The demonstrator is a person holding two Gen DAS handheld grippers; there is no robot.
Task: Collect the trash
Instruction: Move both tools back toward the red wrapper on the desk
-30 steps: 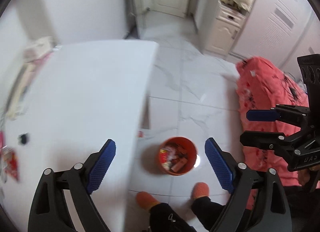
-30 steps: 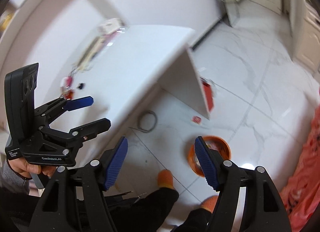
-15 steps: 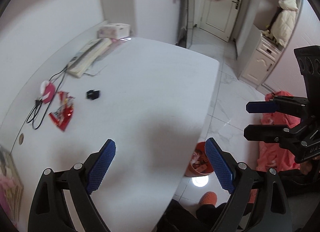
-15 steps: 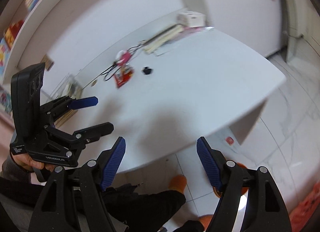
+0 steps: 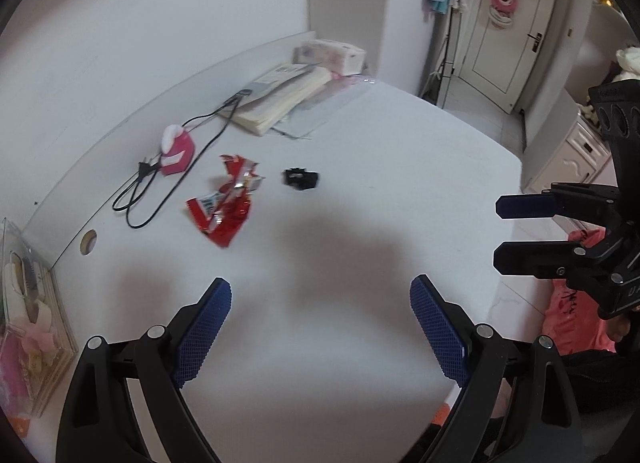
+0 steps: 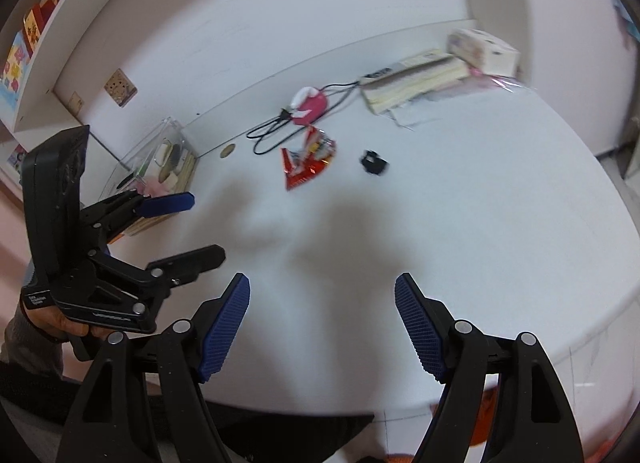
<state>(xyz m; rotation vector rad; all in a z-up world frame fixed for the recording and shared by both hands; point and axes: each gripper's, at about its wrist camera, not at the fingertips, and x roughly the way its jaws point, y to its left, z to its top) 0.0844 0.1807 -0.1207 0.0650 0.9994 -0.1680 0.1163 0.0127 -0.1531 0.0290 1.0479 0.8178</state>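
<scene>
White counter [image 5: 360, 223] fills both wrist views, backed by a pale wall, with a door and floor tiles seen past its far corner; on it two pieces of trash are left uncollected: a crumpled red wrapper [image 5: 224, 203] and, just to its right and apart from it, a small black scrap [image 5: 301, 178] (what it is made of cannot be told). Neither piece is touched by anything; both lie well ahead of the jaws.

Other things on the counter are judged not to be trash: a pink charger [image 5: 176, 151] with its black cable [image 5: 160, 199], a stack of papers [image 5: 280, 99], a tissue box [image 5: 330, 55] and a clear organiser [image 5: 28, 323] at the left edge.

Left gripper [image 5: 320, 327] is held above the near part of the counter with its jaws wide apart and nothing between them; right gripper [image 6: 322, 325] is held likewise, its jaws having just been opening, and nothing is seen between them either. No bin is shown at this moment.

Progress is therefore judged as partial at best; the wrapper and the black scrap remain to be picked up and carried off, and no grasp is yet begun.
</scene>
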